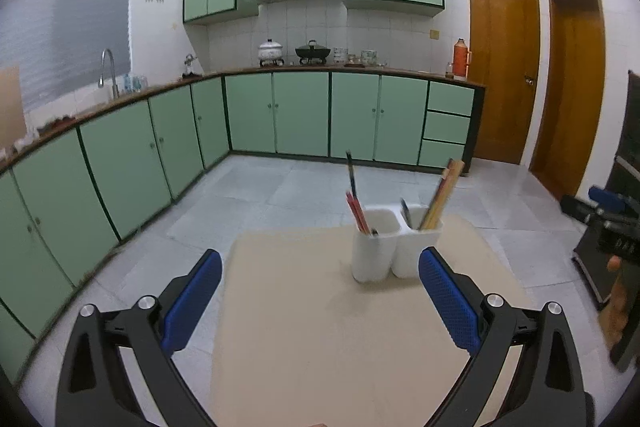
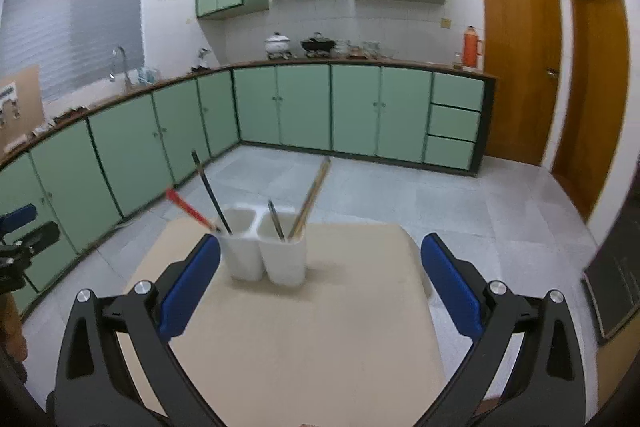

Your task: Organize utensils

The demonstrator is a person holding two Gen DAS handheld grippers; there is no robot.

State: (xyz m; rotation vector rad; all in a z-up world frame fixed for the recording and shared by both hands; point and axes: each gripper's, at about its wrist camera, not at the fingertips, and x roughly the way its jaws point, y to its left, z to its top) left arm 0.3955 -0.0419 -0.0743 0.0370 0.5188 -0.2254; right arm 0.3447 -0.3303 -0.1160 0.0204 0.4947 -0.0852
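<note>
While no writing can be read, my left claw [image 1: 320, 297] and right claw [image 2: 320, 285] both hang wide open above the tan table [image 1: 320, 347], holding nothing. Behind them, the white holder [image 1: 394, 247] with 2 cups stands on it, sticks [image 1: 438, 199] inside.

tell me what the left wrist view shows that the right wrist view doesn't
Only the left wrist view shows the right gripper at its right edge, and the open left gripper up close.

Only the right wrist view shows the left gripper at its left edge, and a cardboard sheet with items on it by the window.

Both show the white two-compartment utensil holder on the beige table, with red chopsticks in its left compartment and wooden chopsticks in its right.
</note>
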